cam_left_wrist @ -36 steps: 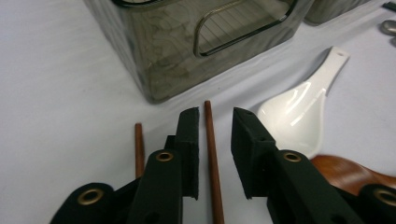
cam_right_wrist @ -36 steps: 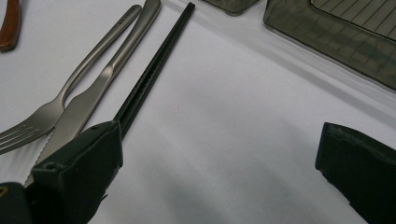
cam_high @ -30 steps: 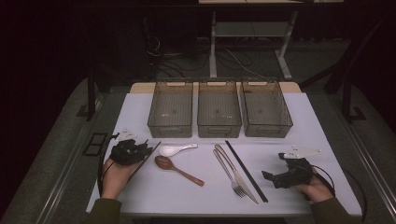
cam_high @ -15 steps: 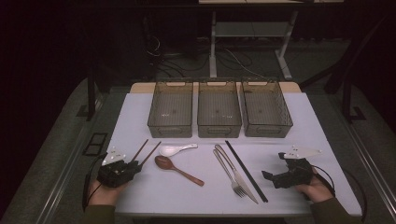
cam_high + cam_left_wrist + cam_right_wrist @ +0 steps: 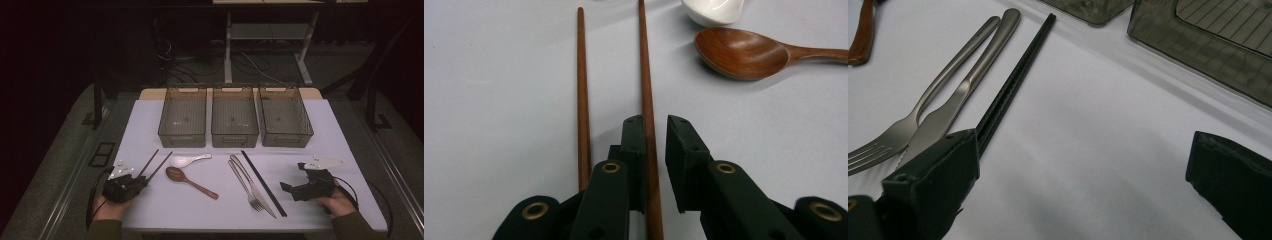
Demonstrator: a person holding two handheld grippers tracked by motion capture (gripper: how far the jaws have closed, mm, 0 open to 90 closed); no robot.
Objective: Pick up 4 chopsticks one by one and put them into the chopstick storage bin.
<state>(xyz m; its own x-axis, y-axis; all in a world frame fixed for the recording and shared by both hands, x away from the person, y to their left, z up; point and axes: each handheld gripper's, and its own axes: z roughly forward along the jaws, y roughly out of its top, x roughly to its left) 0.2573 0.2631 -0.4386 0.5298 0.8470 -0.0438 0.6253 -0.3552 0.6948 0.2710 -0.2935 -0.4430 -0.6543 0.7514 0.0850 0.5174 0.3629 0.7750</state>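
Two brown chopsticks (image 5: pixel 156 164) lie side by side at the table's near left. My left gripper (image 5: pixel 142 181) sits low at their near ends. Its jaws have just been closing and stand a narrow gap apart around the right chopstick (image 5: pixel 645 75). That stick lies against the left jaw, and a sliver of table shows beside the right jaw. The other chopstick (image 5: pixel 583 90) lies outside the jaws. My right gripper (image 5: pixel 295 183) rests at the near right with its jaws wide apart over bare table (image 5: pixel 1083 185), just right of the black chopsticks (image 5: pixel 1013 82).
A white spoon (image 5: pixel 187 160) and a wooden spoon (image 5: pixel 192 182) lie right of the brown chopsticks. A fork (image 5: pixel 244 181), a knife (image 5: pixel 254 184) and the black chopsticks (image 5: pixel 263 182) lie mid-table. Three empty dark bins (image 5: pixel 182 141) stand in a row behind.
My left hand has drawn back toward the near left edge, uncovering both brown chopsticks. The right hand has not moved.
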